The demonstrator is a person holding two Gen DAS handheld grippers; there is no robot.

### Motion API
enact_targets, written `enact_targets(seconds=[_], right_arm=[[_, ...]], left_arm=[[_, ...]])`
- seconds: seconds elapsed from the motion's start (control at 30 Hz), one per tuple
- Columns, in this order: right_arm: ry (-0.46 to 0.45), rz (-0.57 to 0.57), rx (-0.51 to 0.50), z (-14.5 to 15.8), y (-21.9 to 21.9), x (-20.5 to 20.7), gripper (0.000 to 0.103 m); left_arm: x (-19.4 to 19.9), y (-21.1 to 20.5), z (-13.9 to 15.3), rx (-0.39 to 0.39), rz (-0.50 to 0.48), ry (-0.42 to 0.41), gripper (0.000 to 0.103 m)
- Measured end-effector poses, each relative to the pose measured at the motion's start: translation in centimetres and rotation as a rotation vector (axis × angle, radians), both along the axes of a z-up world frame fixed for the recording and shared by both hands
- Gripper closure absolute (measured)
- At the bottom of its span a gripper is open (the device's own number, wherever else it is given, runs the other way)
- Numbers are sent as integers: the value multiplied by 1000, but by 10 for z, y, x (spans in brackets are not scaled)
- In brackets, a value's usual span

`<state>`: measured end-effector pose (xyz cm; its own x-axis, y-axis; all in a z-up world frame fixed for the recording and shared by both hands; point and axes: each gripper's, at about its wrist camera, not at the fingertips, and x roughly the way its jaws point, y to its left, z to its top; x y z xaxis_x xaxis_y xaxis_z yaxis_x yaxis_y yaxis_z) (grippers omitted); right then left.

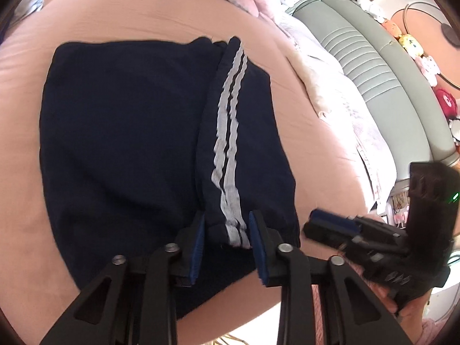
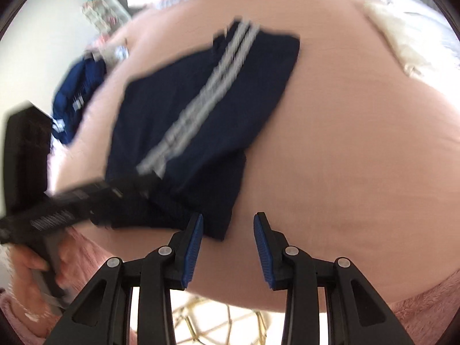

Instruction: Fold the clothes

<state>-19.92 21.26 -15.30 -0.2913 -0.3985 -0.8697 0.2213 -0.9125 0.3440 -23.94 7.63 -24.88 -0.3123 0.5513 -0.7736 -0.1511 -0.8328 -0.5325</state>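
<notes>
Folded navy trousers with two white side stripes lie on the pink bed sheet. My left gripper is open, its blue pads on either side of the striped hem at the near edge of the trousers. My right gripper is open and empty over bare sheet, just right of the trousers' near corner. The trousers show blurred in the right wrist view. The right gripper also shows in the left wrist view, its fingers close together, and the left one in the right wrist view.
A blue garment lies at the bed's left edge. Pale pink and white bedding is heaped along the right, with a green padded headboard and plush toys behind. The bed's front edge is just below the grippers.
</notes>
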Motion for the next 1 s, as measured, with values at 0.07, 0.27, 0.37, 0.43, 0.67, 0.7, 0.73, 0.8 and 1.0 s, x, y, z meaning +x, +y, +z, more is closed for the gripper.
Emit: enact_targets(seconds=[0.07,0.27,0.37,0.43,0.67,0.7,0.73,0.8,1.0], right_arm=[[24,-33,-50,3,4,-7,67],[-65,-31,27,-21,6,-5,67],[-28,-57,-34,-9,18,-2,67],[4,-74,-55,-2,22,-3,67],[-1,-44,-34,2,7,-5,67],[-6,-32,-33,0,-1,-7,67],[-12,-16,-32,-1,-7,-9,67],[-14,6,-11,-3,-18,-11,67],[-19,44,-10,-5,-42,-17,67]], left_arm=[[-4,1,-1,15,11,-1,92],[-4,4,-2,26,9,1,94],[-9,8,-12,11,-24,-38,93],[-13,11,-15,-8,-28,-40,93],[-11,-2,3,23,56,20,95],[-9,-6,7,34,78,32,95],[-8,-11,11,47,96,44,95],[-4,-21,20,58,124,68,95],[13,-49,29,53,212,95,95]])
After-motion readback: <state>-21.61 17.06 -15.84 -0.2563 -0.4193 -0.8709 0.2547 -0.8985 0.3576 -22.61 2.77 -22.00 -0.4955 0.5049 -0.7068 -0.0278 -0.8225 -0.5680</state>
